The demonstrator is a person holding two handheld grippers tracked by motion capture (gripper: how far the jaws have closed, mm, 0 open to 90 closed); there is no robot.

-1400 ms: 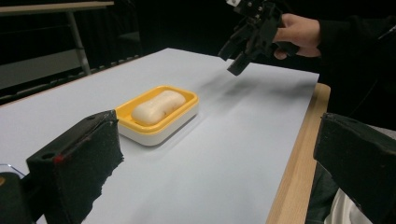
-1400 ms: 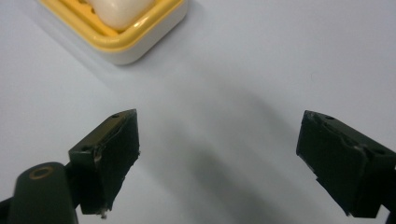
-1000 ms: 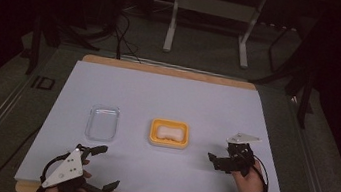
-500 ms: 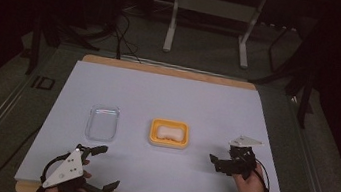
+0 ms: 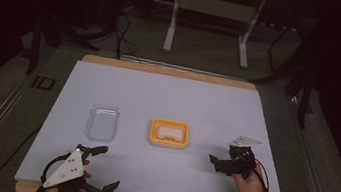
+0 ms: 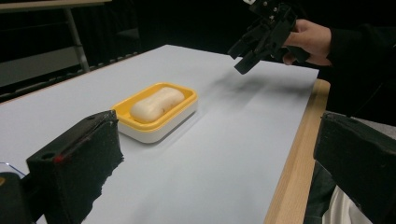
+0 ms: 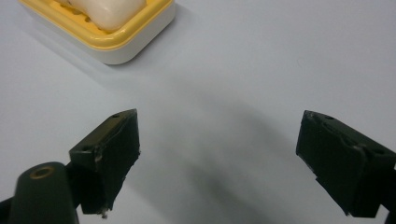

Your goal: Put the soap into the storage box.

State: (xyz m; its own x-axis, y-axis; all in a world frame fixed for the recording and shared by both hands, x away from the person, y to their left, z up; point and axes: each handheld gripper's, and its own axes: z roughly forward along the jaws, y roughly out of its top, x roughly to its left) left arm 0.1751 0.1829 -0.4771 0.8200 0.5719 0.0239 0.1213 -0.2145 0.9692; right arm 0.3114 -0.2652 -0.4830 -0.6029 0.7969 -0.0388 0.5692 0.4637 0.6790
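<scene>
A yellow soap dish (image 5: 169, 132) with a white base holds a pale bar of soap (image 5: 169, 131) near the middle of the white mat. Left of it lies a clear plastic lid or tray (image 5: 102, 122). My left gripper (image 5: 105, 167) is at the mat's front left edge, jaws wide open and empty. In its own view the left gripper (image 6: 217, 158) looks across at the dish (image 6: 159, 112) and soap (image 6: 156, 103). My right gripper (image 5: 214, 164) hovers right of the dish, pointing towards it. Seen in its view, the right gripper (image 7: 224, 158) is open over bare mat, and the dish (image 7: 102, 28) sits ahead.
The white mat (image 5: 168, 100) covers a wooden board (image 5: 172, 71) whose edge shows at front and back. A metal stand (image 5: 208, 25) and cables lie on the dark floor beyond. In the left gripper view, the other hand with its gripper (image 6: 264, 35) hovers at the far right.
The right gripper has drifted slightly back towards the person. The left gripper, dish and clear tray have not moved.
</scene>
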